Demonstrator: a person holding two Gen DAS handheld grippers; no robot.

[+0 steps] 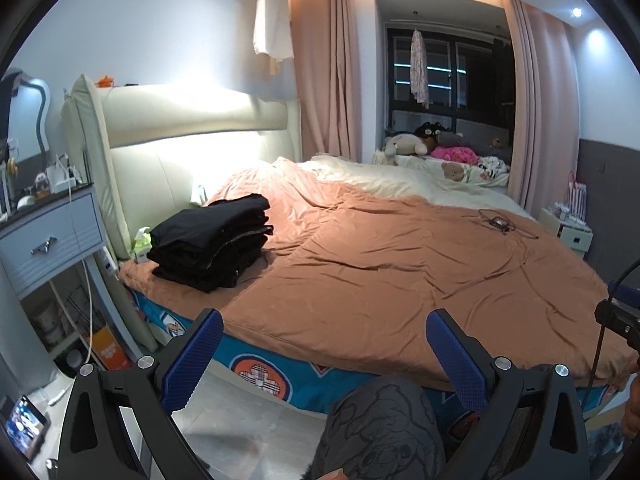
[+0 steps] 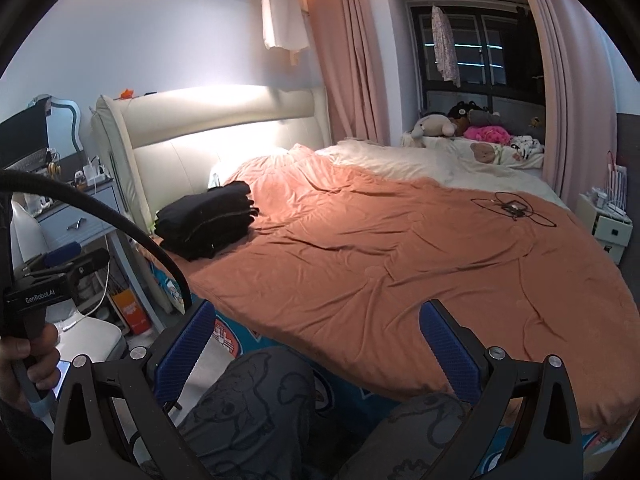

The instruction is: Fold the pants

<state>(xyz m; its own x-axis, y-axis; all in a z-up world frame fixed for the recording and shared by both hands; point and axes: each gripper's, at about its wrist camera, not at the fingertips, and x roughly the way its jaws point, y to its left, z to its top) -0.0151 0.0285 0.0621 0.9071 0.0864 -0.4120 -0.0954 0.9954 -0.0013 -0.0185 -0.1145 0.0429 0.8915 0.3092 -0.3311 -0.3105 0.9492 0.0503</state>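
Both of my grippers are hanging off the near edge of the bed, jaws spread wide, gripping nothing. Left gripper [image 1: 324, 344] and right gripper [image 2: 318, 336] are both pointing across the orange bedspread [image 1: 380, 264], above the person's patterned knees [image 2: 256, 404].

The pants are sitting as a stack of folded black pants [image 1: 212, 236], ahead of my jaws and off to the left, on the bedspread's corner nearest the cream headboard [image 1: 192, 120] and the grey nightstand [image 1: 48, 236]. Well apart from both sets of jaws; nothing dark is lying between them or in front of them.

The stack's long axis is running diagonally, from near-left toward far-right, folded edges facing right.

Left gripper is the nearer one, I'm judging: the stack sits larger and lower in its view. From the right wrist view the left gripper's body is showing at far left, held in a hand [image 2: 28, 356].

I'm not seeing any unfolded pair on the bed. Only a small cabled device [image 1: 500, 224] is lying far right ahead. Any coming reach is turning on a leftward swing, left side leading.
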